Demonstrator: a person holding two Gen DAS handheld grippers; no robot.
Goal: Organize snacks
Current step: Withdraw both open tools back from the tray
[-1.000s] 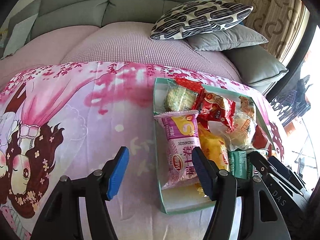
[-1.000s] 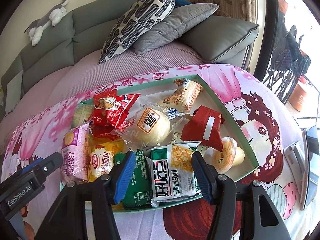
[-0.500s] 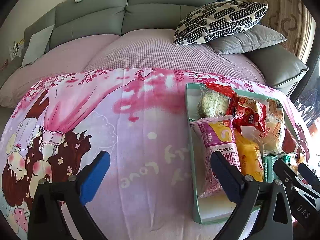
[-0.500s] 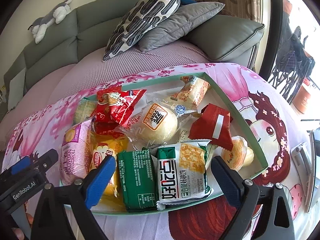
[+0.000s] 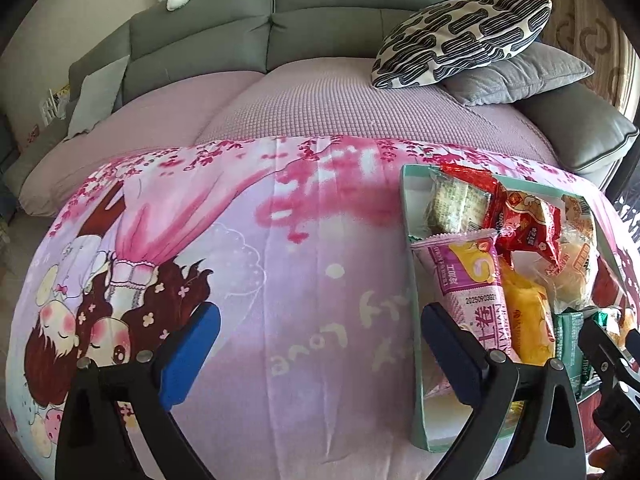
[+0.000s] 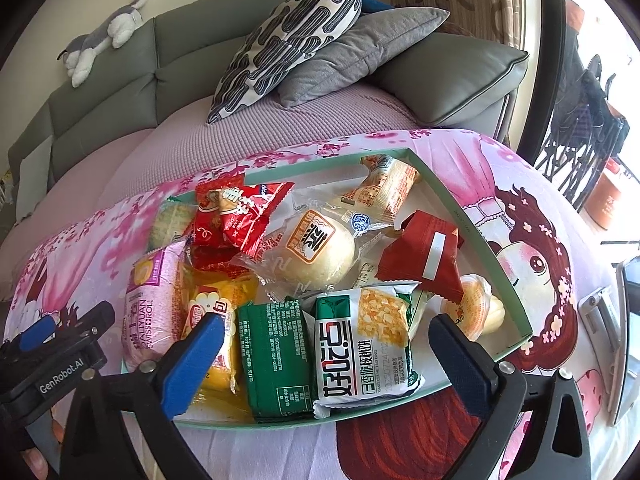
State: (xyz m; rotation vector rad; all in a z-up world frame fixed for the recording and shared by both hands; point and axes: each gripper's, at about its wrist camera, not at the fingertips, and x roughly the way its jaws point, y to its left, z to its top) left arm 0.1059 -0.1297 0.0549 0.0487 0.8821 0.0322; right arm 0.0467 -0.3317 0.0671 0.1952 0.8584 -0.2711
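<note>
Pink cartoon-print cloth [image 5: 304, 280] covers surface; green tray [image 6: 472, 216] of snacks on it.

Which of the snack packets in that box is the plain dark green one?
The dark green packet lies at the near edge of the box, between the right gripper's open fingers, beside a white-and-green packet. It alone is green all over.

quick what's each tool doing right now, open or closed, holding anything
Left tool: open, holding nothing, over the pink cartoon cloth.
Right tool: open, holding nothing, above the snack tray.

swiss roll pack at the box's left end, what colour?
Pink swiss roll pack, with a yellow patch near its top; clearest in the right wrist view.
</note>
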